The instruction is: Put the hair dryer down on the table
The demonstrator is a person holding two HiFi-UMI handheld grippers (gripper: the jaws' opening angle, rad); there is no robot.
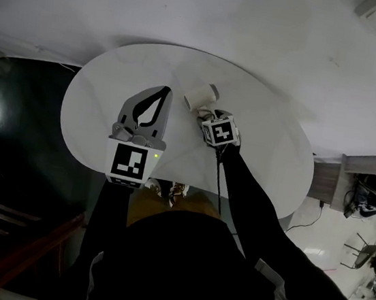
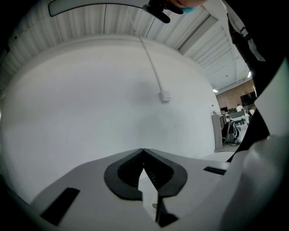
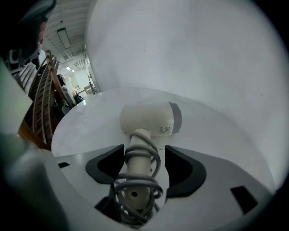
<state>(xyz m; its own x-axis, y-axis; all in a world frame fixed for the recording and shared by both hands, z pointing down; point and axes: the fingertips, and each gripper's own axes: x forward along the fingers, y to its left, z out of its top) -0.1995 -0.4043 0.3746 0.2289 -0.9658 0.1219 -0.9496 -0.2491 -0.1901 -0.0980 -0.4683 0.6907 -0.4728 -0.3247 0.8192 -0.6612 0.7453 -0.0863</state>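
Starting at 9 o'clock in the head view, your left gripper (image 1: 166, 90) hangs above the desk (image 1: 268, 163) with its fingers clenched tip to tip on nothing. At 3 o'clock of those tips the dryer (image 1: 196, 99) appears to lie on its side near the middle of the desk, so the put-down looks done.

Your right gripper (image 3: 144, 152) straddles the handle. Its fingers are spread, with a sliver of space on each side, and they press on nothing.

The risk is in how you back away. The cord (image 3: 135, 185) is wound round the handle, and its loops bulge out toward the pad at 9 o'clock. If you withdraw crooked, a loop could catch on that finger and drag or spin the dryer. Lifting first could hook the lowest coil, which sits deep in the gripper's throat at 6 o'clock. The round barrel could also roll if you nudge it.

A small printed label (image 3: 165, 129) sits on the barrel beside the grey end at 3 o'clock. It is too small to read, and no brand shows.
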